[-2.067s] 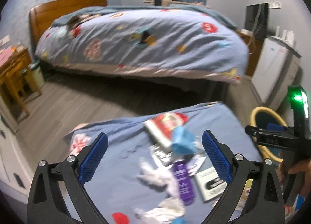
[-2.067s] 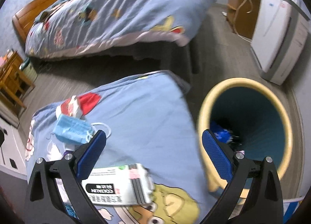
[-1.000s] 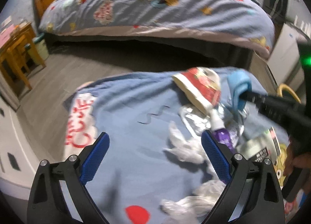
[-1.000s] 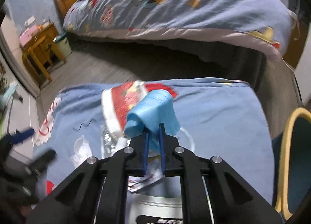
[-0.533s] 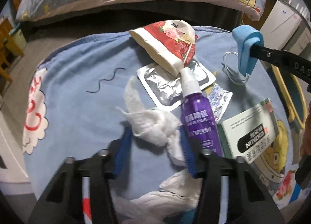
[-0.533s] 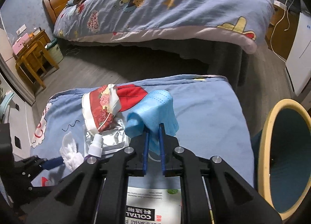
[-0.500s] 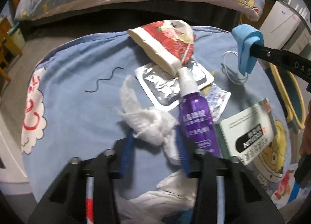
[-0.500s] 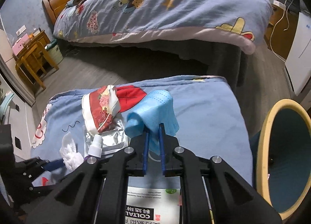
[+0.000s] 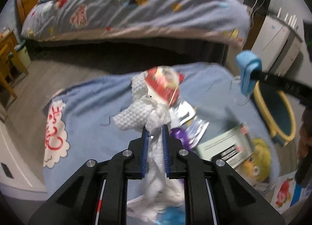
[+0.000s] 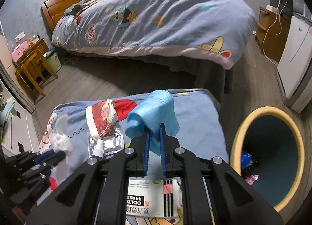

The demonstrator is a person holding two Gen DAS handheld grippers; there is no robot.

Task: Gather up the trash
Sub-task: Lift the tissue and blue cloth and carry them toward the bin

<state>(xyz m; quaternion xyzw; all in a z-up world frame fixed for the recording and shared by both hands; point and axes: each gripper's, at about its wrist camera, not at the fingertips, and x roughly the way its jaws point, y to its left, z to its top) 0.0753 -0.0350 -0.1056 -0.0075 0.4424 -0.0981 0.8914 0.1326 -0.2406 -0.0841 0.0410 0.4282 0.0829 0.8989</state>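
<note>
My left gripper (image 9: 155, 129) is shut on a crumpled white tissue (image 9: 140, 113), lifted off the blue cloth (image 9: 87, 112); more tissue trails down between the pads. My right gripper (image 10: 155, 129) is shut on a light blue face mask (image 10: 154, 112), held above the cloth. In the left wrist view that mask (image 9: 247, 67) hangs at the right. On the cloth lie a red floral packet (image 10: 101, 119), a silver foil pouch (image 10: 111, 143), a purple spray bottle (image 10: 97, 149) and a white box (image 10: 152, 199). The yellow-rimmed bin (image 10: 271, 156) stands at the right with trash inside.
A large bed (image 10: 156, 20) with a cartoon quilt lies behind, across a strip of wood floor. A white appliance (image 10: 294, 65) stands by the right wall. A wooden desk and chair (image 10: 31, 65) are at the far left. A second tissue (image 9: 159, 205) lies near me.
My left gripper closed on the white tissue and lifted it off the cloth. My right gripper kept the blue mask and rose a little, with the bin showing more at the right.
</note>
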